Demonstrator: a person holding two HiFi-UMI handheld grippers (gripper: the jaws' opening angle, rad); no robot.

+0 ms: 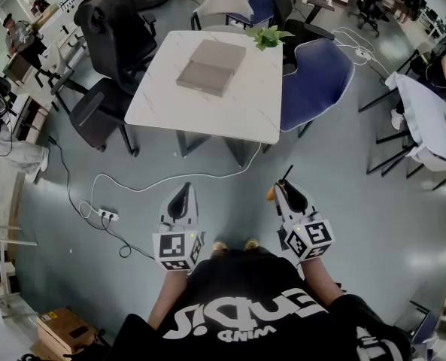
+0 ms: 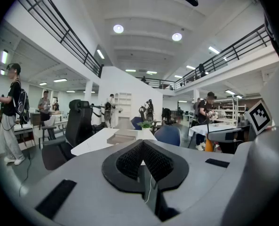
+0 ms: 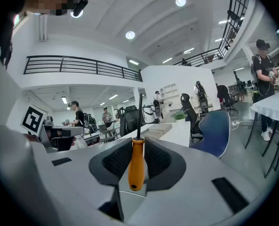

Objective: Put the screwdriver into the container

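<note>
The person's black T-shirt (image 1: 245, 307) fills the bottom of the head view, and both tools are held out just ahead of it, over the grey floor (image 1: 358, 201). The right gripper (image 3: 138, 149) pinches the screwdriver (image 3: 137, 166) by its orange handle, the dark shaft pointing forward past the jaws. The left gripper (image 2: 143, 149) has its jaws pressed together with nothing between them. The container (image 1: 211, 66), a flat grey box, sits on the white table (image 1: 238, 115) well ahead of both grippers, with a small green plant (image 1: 266, 36) at the table's far corner.
</note>
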